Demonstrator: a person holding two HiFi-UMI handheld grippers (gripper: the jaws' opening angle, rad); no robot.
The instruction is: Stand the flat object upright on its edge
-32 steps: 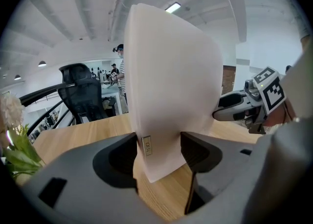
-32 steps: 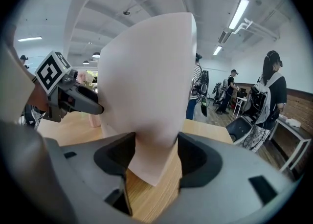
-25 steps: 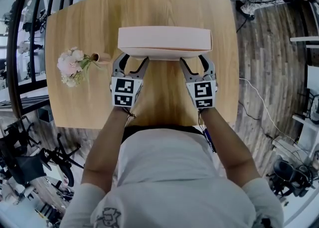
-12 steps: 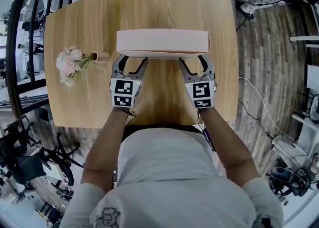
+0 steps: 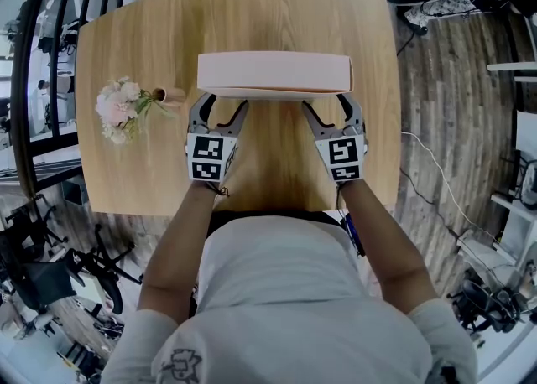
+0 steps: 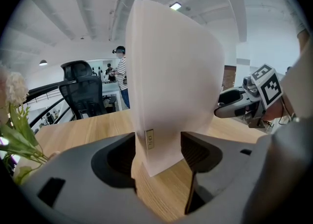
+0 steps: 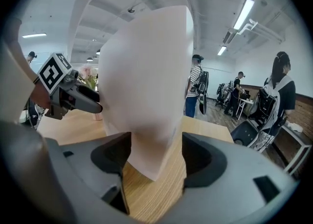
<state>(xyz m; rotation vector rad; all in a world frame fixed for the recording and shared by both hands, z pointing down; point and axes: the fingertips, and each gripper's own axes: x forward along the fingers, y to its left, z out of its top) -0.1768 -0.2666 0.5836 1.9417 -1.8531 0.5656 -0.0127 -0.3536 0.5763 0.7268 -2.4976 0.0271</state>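
Box (image 5: 273, 72), pale pink, held upright: left gripper (image 5: 224, 103) pinches it, right gripper (image 5: 325, 103) just opened around it.

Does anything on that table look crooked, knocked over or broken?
Nothing stands out. The pale pink flat box stands upright on its long edge on the wooden table, and the small bunch of pale flowers looks intact.

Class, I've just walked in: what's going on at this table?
A person works a claw in each hand at a wooden table. The pale flat box stands upright on its long edge. The left claw grips one near corner; the right claw has just been opening its jaws, the other corner between them, seemingly unpressed. Flowers lie to the left.
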